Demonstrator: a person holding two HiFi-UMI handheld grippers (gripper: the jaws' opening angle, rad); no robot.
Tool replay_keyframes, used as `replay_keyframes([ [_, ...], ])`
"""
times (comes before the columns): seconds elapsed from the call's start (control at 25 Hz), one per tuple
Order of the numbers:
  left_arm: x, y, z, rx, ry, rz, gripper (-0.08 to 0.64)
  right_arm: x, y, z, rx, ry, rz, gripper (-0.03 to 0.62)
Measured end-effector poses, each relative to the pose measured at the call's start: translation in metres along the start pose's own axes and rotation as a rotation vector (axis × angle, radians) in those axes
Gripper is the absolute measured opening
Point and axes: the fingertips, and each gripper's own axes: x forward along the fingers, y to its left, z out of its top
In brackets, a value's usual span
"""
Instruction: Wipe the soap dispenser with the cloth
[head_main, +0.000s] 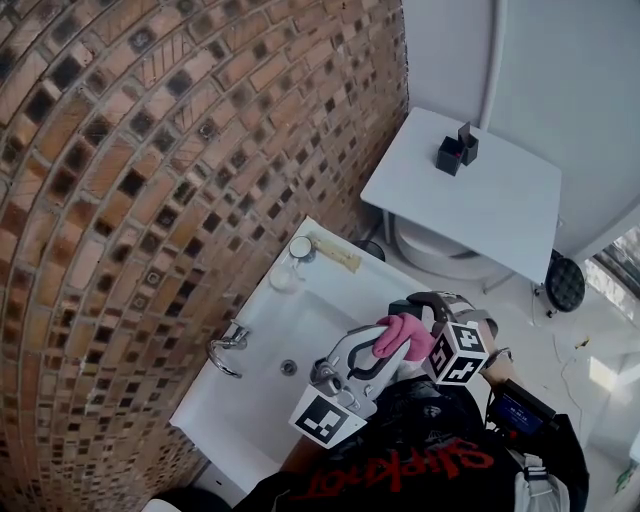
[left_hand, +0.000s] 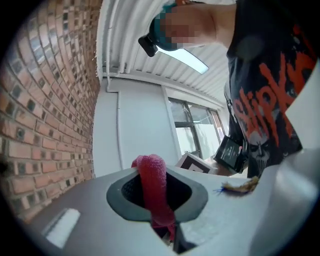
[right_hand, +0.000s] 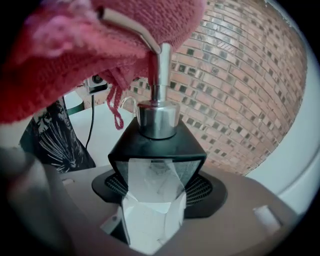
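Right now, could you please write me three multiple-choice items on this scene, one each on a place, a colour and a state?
1. Where does the cloth lie?
A. on the sink rim
B. over the top of the soap dispenser
C. on the floor

2. What colour is the cloth?
A. pink
B. blue
C. white

3. What is the right gripper doing?
A. hanging open and empty
B. shut on the soap dispenser
C. shut on the tap

Answers:
1. B, since the right gripper view shows the cloth draped on the dispenser's top.
2. A, since the cloth reads pink in every view.
3. B, since the dispenser's clear body sits clamped between the jaws.
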Motion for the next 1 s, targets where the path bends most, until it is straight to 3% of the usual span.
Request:
replay_keyframes([
  [0.08, -0.001, 0.011, 0.004, 0.042, 0.002, 0.036, 0.046, -0.001, 0.002, 0.000, -0.037, 0.010, 0.002, 0.304],
  [0.16, -0.004, 0.033, -0.003, 0.032, 0.026, 0.113, 0.046, -0.001, 0.010, -0.001, -0.120, 0.027, 0.013, 0.304],
  [0.24, -0.003, 0.050, -0.029, 0.003, 0.123, 0.143, 0.046, -0.004, 0.025, 0.004, -0.198, 0.005, 0.051, 0.304],
  [0.36, -0.005, 0.036, -0.084, 0.080, 0.361, -0.006, 0.046, -0.010, 0.031, 0.019, -0.206, -0.062, 0.073, 0.304],
  [0.4, -0.010, 0.026, -0.093, 0.107, 0.399, -0.059, 0.044, -0.011, 0.027, 0.019, -0.191, -0.063, 0.058, 0.304],
  [0.56, -0.024, -0.023, -0.078, 0.130, 0.353, -0.263, 0.044, -0.009, 0.009, -0.001, -0.151, 0.013, -0.015, 0.304],
  [0.64, -0.022, -0.055, -0.065, 0.148, 0.338, -0.404, 0.044, -0.007, 0.006, -0.007, -0.150, 0.040, -0.025, 0.304],
  [0.72, -0.016, -0.077, -0.052, 0.158, 0.312, -0.491, 0.044, -0.004, 0.008, -0.008, -0.168, 0.053, -0.019, 0.304],
  [0.8, -0.004, -0.078, -0.035, 0.158, 0.262, -0.456, 0.046, 0.001, 0.015, -0.008, -0.193, 0.061, -0.002, 0.304],
  [0.92, 0.013, -0.052, -0.022, 0.161, 0.250, -0.255, 0.044, 0.004, 0.020, -0.004, -0.174, 0.049, 0.017, 0.304],
  [1.0, 0.019, -0.042, -0.022, 0.156, 0.257, -0.174, 0.046, 0.003, 0.016, -0.008, -0.166, 0.059, 0.001, 0.304],
])
